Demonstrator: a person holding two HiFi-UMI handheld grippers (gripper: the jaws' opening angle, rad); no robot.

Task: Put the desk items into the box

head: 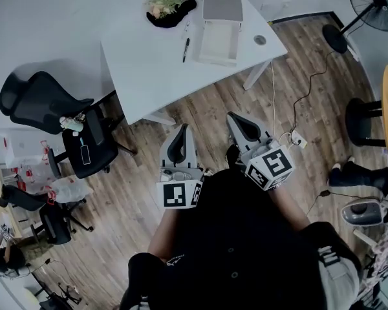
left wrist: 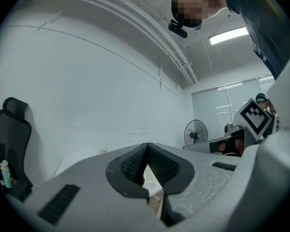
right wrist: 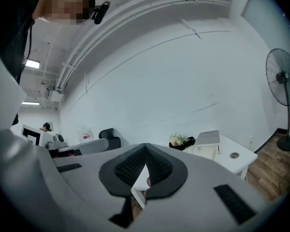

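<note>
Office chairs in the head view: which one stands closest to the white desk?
The high-backed black chair with small things on its seat, right beside the desk's left corner. The other black chair stands farther off, toward the picture's lower left edge.

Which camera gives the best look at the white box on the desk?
The head view: it looks down into the open box. The right gripper view shows it small and side-on; I can't make it out in the left gripper view.

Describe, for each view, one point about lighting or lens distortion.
Head view: flat, dim light, no hard shadows round the desk. Left gripper view: the ceiling light glares, fisheye bends the wall seams. Right gripper view: fisheye curves the ceiling pipes; the fan is sharp.
</note>
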